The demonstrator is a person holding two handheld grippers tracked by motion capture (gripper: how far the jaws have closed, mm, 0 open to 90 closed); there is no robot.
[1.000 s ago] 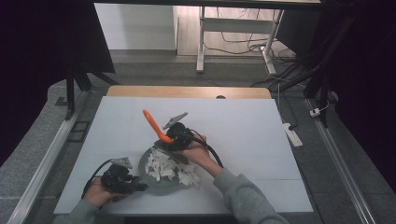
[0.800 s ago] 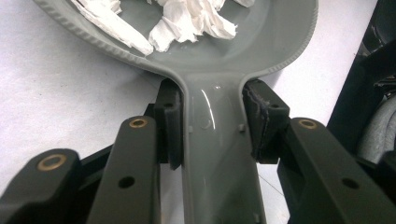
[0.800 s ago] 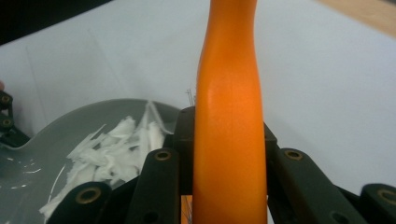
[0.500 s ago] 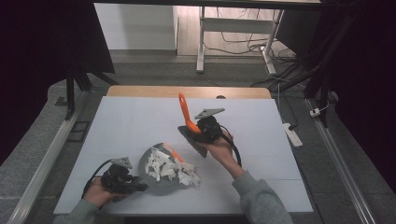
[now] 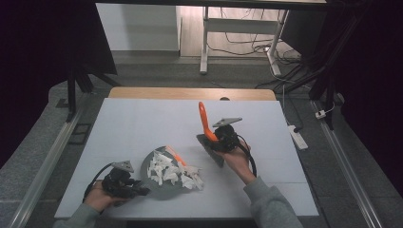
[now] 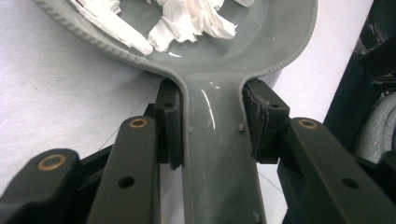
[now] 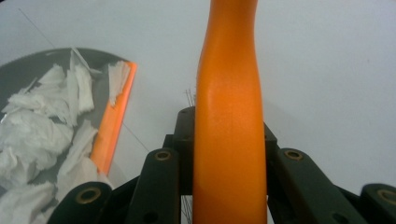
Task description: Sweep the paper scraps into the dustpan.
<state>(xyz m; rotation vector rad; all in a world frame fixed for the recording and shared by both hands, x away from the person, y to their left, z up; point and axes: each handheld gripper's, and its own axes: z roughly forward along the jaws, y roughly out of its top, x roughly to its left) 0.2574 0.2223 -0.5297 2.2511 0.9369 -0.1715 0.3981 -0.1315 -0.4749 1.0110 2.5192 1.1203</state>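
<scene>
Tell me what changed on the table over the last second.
The right gripper, shut on the orange-handled brush, carried it off the scraps to the right, away from the grey dustpan; the handle now points up and away. The left gripper stayed clamped on the dustpan's handle, and the white paper scraps kept their place.

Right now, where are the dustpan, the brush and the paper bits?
dustpan (image 6: 219, 154): left gripper view, on its grey handle.
brush (image 7: 229, 135): right gripper view, on its orange handle.
paper bits (image 5: 166, 171): high view, middle of the white pile.
</scene>
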